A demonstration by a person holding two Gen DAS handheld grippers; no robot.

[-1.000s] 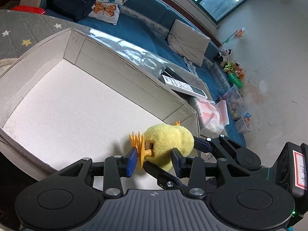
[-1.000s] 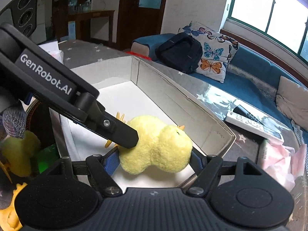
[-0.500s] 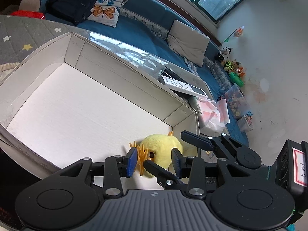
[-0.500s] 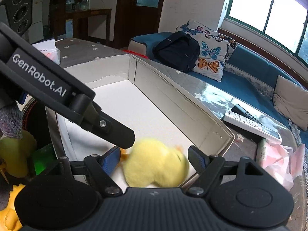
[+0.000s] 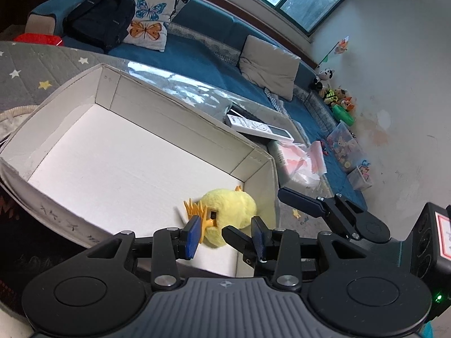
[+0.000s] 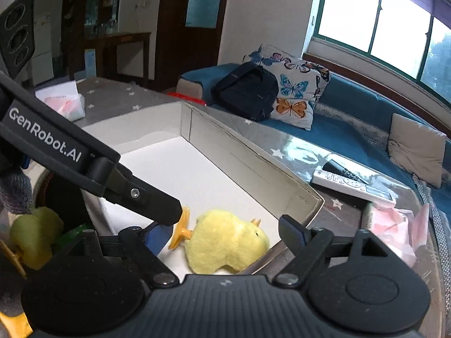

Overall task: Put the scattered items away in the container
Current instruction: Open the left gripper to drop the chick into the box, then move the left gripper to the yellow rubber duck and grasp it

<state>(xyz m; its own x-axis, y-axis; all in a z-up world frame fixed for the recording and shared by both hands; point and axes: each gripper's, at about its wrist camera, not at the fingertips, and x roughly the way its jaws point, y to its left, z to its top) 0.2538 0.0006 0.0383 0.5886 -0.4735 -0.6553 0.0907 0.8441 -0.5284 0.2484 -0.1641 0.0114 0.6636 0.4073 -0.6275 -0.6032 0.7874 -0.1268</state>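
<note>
My left tongs (image 5: pixel 227 238) and right tongs (image 6: pixel 225 235) both spread, gripping nothing; yellow plush chick (image 6: pixel 225 243) lies on its side in near corner of cardboard box (image 6: pixel 253 166), judged v. light, soft, non-fragile, best pinched across body.

**What We Can Count**

One white box (image 5: pixel 253 152). One yellow chick (image 5: pixel 229 209) lies inside it. A second yellow chick (image 6: pixel 35 238) sits outside the box, seen only from the right tool's camera. Two tools: the left tool (image 5: pixel 227 238) and the right tool (image 6: pixel 225 232). Two remotes (image 6: pixel 352 183), one white and one black. One black backpack (image 5: pixel 100 18). Two butterfly pillows (image 5: pixel 146 24) and one plain pillow (image 5: pixel 267 66). Two tissue packs (image 6: pixel 63 102), one at each end.
</note>
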